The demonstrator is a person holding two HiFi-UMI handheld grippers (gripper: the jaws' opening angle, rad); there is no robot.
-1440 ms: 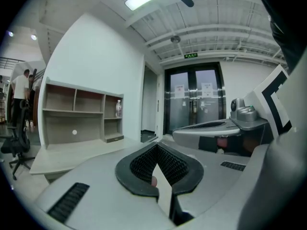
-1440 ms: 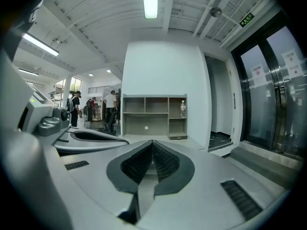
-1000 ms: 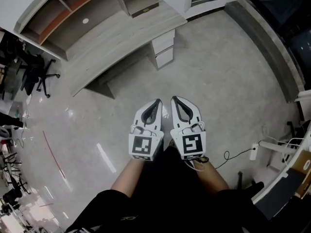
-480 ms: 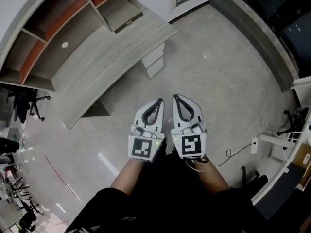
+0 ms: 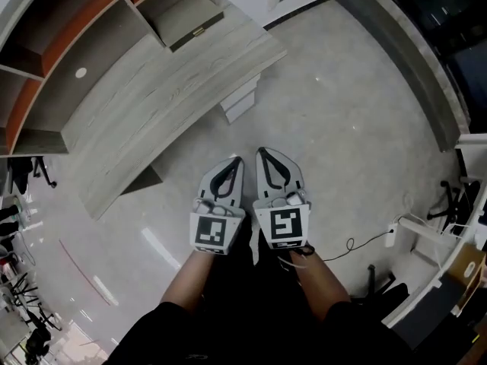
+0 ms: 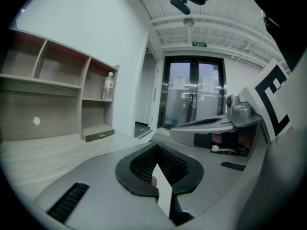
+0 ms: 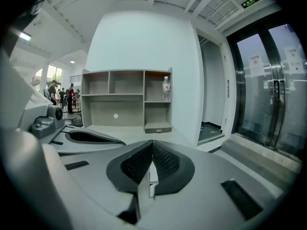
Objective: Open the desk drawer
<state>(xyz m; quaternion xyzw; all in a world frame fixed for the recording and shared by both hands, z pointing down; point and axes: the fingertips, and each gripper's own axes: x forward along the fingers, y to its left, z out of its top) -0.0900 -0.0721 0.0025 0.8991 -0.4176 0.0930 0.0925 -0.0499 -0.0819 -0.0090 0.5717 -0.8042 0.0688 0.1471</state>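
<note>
A light wood desk (image 5: 163,93) stands ahead with white drawers (image 5: 240,102) under its right end, all pushed in. My left gripper (image 5: 237,159) and right gripper (image 5: 261,151) are held side by side over the floor, some way short of the drawers. Both are shut with nothing between the jaws. In the left gripper view the desk top (image 6: 43,150) shows at the left, and the right gripper (image 6: 216,123) at the right. The right gripper view shows the desk top (image 7: 129,130) ahead and the left gripper (image 7: 86,137) at the left.
A shelf unit (image 5: 91,21) rises behind the desk, with a water bottle (image 7: 166,88) in its right compartment. Glass doors (image 6: 192,99) lie past the desk's right end. A power strip and cable (image 5: 380,240) lie on the floor at right. Office chairs (image 5: 30,173) stand far left.
Both grippers, and I with them, have moved toward the desk, which now looks larger and closer. Both stayed shut, side by side.
</note>
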